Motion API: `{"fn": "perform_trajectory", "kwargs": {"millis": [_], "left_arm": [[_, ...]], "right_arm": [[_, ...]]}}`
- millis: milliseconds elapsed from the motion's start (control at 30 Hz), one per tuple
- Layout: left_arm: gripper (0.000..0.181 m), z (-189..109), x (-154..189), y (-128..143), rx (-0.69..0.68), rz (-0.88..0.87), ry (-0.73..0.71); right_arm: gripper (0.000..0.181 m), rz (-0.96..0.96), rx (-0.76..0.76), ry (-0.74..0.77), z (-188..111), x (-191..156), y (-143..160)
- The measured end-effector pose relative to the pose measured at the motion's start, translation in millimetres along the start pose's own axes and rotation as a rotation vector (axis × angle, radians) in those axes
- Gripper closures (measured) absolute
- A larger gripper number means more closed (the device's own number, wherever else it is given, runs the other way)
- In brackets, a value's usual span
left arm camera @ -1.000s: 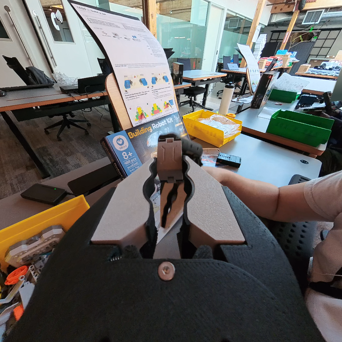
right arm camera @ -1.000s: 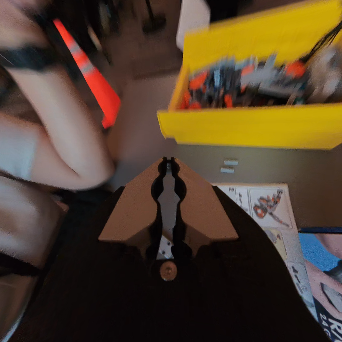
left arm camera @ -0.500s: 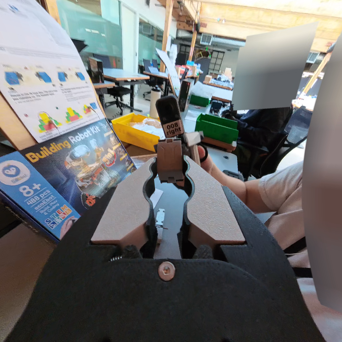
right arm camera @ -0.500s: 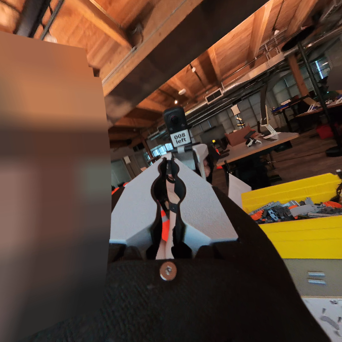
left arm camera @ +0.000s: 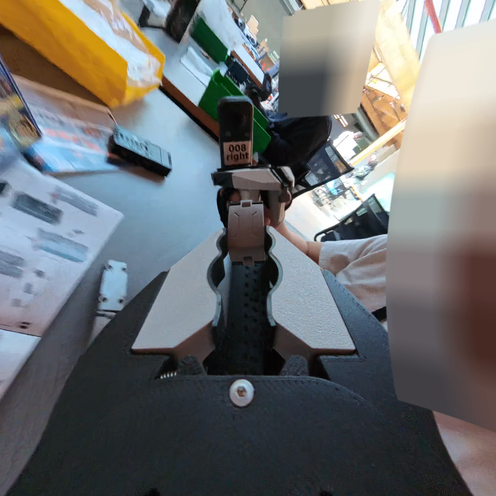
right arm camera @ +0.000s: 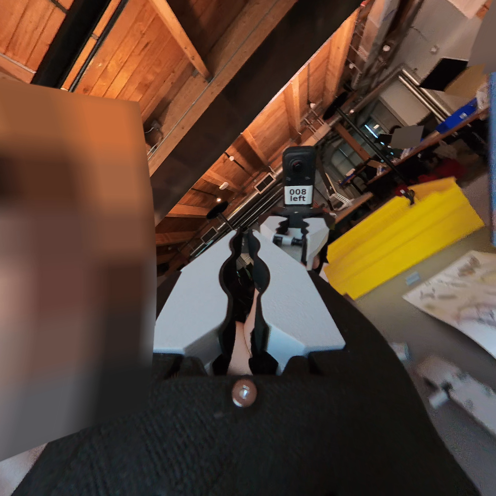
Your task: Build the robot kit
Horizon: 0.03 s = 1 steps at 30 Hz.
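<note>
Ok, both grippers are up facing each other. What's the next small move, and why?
Probably open the right gripper a little. Its jaws are shut with nothing between them, while the left gripper clamps a grey part just in front of it. Shut, it could not take hold of that part.

Open workshop: timber ceiling point(right arm camera: 166, 53), parts bins point(right arm camera: 402, 236).

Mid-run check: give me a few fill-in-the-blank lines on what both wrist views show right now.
1. The left gripper is shut on a small ___ piece.
2. The right gripper, its fingers shut, holds ___.
3. In the right wrist view, the bin beside the instruction sheet is coloured ___.
Missing words: grey; nothing; yellow.
</note>
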<state>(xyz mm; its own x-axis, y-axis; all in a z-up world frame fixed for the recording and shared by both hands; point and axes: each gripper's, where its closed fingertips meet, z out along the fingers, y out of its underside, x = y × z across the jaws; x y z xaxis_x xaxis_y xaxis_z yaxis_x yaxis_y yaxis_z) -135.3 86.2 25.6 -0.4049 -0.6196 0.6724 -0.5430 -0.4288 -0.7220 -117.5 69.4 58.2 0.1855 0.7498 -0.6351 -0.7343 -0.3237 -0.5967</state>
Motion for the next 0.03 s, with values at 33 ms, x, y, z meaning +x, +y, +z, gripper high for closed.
{"fn": "perform_trajectory", "kwargs": {"millis": [33], "left_arm": [[0.156, 12.9, -5.5, 19.2, -0.019, -0.051, 0.007]], "right_arm": [[0.179, 0.038, 0.003, 0.037, -16.2, 7.1, 7.0]]}}
